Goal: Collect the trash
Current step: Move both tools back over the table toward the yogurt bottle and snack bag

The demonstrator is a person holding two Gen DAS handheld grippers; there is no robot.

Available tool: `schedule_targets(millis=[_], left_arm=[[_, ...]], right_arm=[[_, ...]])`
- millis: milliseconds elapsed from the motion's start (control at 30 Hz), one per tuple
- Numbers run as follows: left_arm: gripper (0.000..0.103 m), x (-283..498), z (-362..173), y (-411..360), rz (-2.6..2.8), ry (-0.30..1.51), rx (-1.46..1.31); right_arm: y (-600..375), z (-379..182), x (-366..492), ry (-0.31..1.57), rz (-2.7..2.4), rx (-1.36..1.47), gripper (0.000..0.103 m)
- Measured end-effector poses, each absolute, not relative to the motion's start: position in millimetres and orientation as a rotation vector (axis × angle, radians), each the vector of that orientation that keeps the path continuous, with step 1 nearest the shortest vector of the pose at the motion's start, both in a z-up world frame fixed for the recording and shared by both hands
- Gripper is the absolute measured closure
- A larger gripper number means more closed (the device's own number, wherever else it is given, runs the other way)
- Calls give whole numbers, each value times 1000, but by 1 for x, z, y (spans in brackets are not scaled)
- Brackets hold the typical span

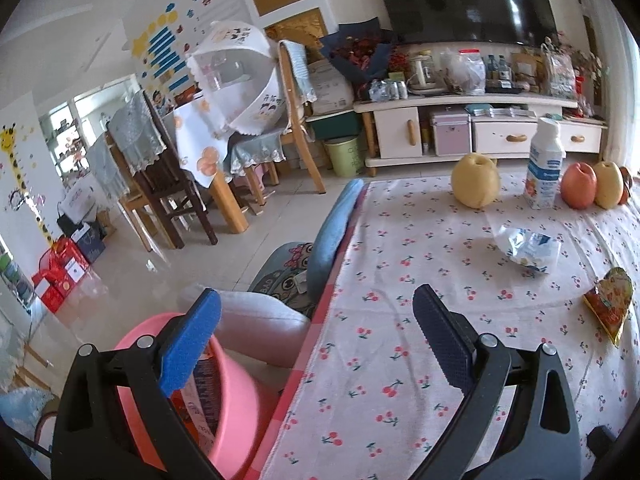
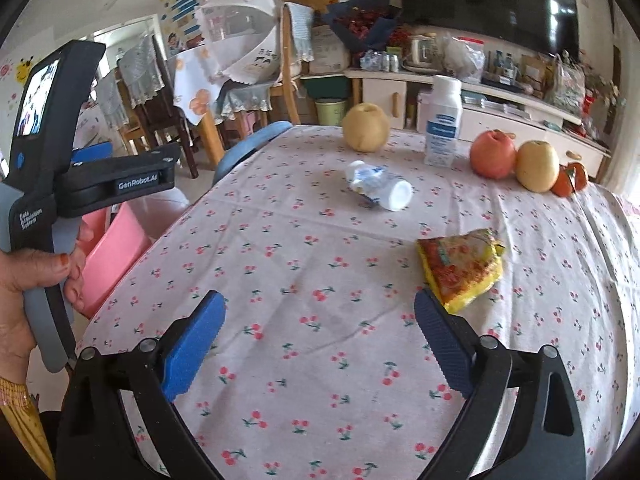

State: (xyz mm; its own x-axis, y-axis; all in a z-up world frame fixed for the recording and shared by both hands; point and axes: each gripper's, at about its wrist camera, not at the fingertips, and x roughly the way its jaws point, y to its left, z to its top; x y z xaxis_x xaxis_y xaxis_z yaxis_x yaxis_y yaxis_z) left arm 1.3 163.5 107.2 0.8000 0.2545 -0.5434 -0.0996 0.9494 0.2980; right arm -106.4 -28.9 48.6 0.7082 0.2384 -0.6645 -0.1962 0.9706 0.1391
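We saw the table under its cherry-print cloth, with the pink bin beside its edge. The crushed white bottle and yellow snack wrapper lay apart on the cloth. Our left gripper and right gripper both gaped wide, holding nothing.

A white tablecloth printed with red cherries, a pink bin, a yellow-and-red wrapper.
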Motion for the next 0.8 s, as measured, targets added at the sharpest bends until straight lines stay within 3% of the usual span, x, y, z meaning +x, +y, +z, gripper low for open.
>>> schedule_targets(millis=[800], left_arm=[[6, 9, 84, 91, 114, 653, 404]], right_arm=[[-112, 42, -102, 795, 136, 179, 8]])
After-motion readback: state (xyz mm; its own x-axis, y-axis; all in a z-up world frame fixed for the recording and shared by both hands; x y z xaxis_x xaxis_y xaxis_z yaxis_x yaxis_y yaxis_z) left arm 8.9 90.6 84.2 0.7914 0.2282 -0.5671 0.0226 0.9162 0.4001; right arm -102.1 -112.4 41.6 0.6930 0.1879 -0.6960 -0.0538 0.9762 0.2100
